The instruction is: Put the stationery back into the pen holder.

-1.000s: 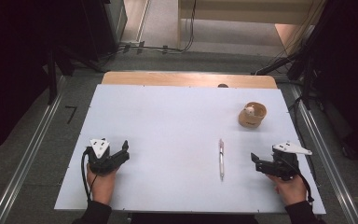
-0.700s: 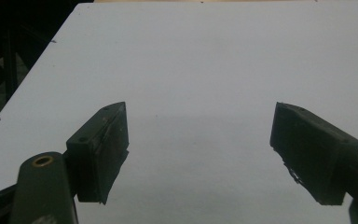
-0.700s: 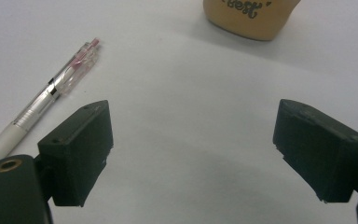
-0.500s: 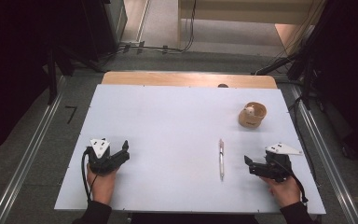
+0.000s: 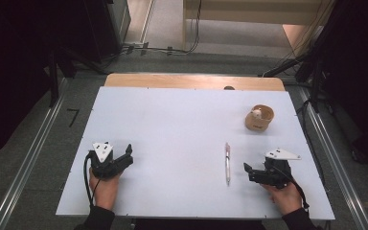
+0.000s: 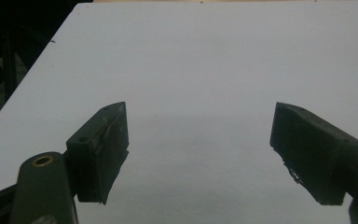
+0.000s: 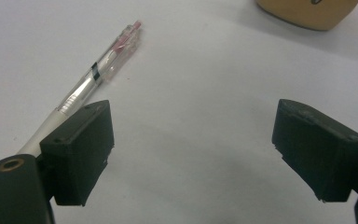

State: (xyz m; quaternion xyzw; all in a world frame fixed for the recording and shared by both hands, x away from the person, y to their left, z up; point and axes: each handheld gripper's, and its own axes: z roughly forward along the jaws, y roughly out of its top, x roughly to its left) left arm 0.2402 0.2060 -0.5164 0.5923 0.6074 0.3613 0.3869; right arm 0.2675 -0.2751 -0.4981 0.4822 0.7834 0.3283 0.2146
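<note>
The right gripper (image 5: pixel 247 170) has slid a little to the left since a second ago, so it is now closer to the pen (image 5: pixel 227 162). The left gripper (image 5: pixel 127 155) has stayed where it was, near the front left part of the table (image 5: pixel 172 120).

The pen lies flat on the white table, pointing away from the person. It is just to the left of the right gripper, and they are not touching. In the right gripper view, the pen (image 7: pixel 98 70) runs up past the left jaw, and part of it is hidden behind that jaw. Its far end is clear with some pink in it (there is a thin black band around it too). The jaws of the right gripper (image 7: pixel 193 154) are spread wide apart with nothing between them but bare table.

The left gripper (image 6: pixel 198 154) is also wide open and holds nothing. It sits well apart from the pen.

A small round tan cup (image 5: pixel 258 117) stands farther back on the right side of the table, with something small and white inside. In the right gripper view its bottom edge (image 7: pixel 307 11) peeks in at the top.
</note>
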